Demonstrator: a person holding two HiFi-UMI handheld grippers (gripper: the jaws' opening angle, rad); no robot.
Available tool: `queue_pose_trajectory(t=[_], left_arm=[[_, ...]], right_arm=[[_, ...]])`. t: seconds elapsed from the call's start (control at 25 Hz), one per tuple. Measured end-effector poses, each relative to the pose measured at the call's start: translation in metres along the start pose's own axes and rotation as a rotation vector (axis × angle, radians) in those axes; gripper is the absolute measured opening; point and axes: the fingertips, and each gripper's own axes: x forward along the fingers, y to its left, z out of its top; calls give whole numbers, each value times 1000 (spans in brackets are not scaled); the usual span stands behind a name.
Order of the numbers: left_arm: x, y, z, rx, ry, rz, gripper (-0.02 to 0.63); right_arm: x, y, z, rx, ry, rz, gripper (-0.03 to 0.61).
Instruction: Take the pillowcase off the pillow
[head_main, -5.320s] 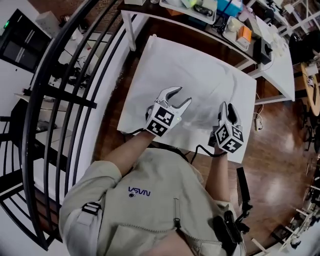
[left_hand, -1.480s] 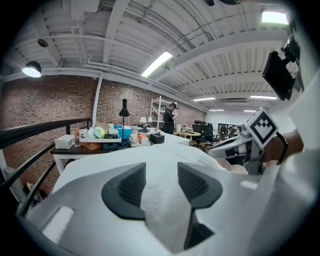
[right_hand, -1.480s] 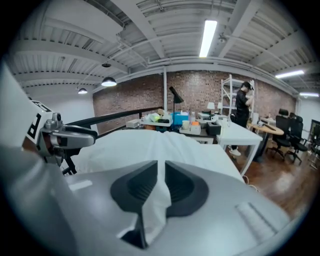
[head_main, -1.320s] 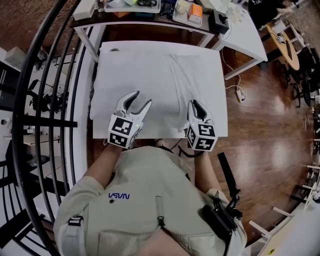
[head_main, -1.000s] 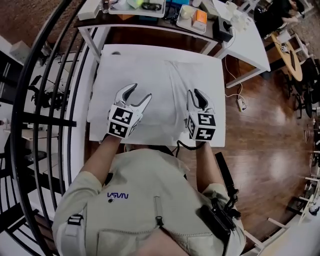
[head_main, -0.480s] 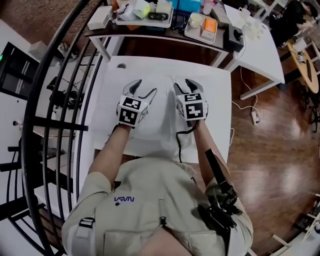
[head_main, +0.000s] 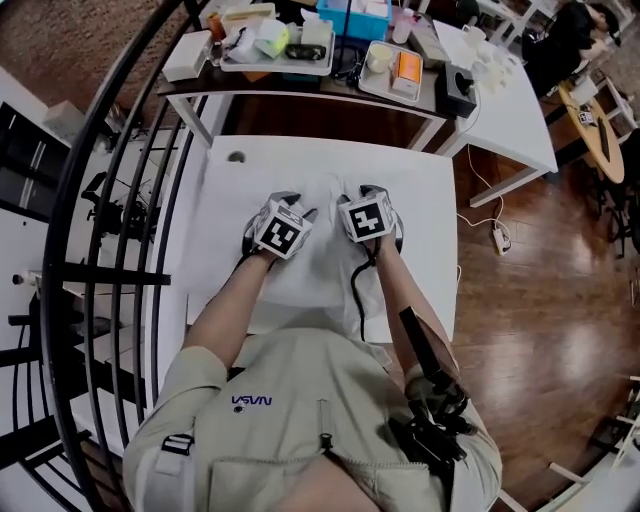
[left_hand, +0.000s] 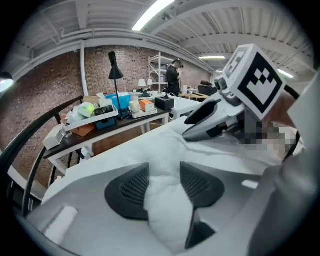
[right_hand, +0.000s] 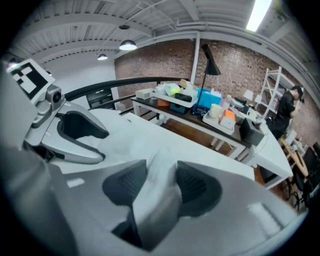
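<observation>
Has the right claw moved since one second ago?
Yes. The right claw went from the table's near edge toward its middle; its jaws have just been opening, with pillowcase between them.

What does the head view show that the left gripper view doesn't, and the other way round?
Head view only: the person's jacket and forearms, seen from above. Left gripper view only: the pillowcase bunched between the jaws of the left gripper, which have just been closing, plus a lamp, a brick wall and someone standing far off. Both: the white table, the cluttered dark table, and the right gripper, its jaws just opened, pillowcase between them too.
</observation>
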Motion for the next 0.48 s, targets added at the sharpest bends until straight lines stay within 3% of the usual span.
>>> queue_pose_trajectory(t=[0.12, 0.24, 0.48], left_arm=[[-2, -10, -5, 32, -21, -6, 124], [-28, -11, 3, -2, -128, 2, 27], [-105, -4, 34, -209, -403, 20, 15]], right_arm=[[-6, 4, 0, -48, -45, -18, 136], [-24, -5, 1, -35, -100, -68, 18], [-64, -44, 9, 145, -256, -168, 12]])
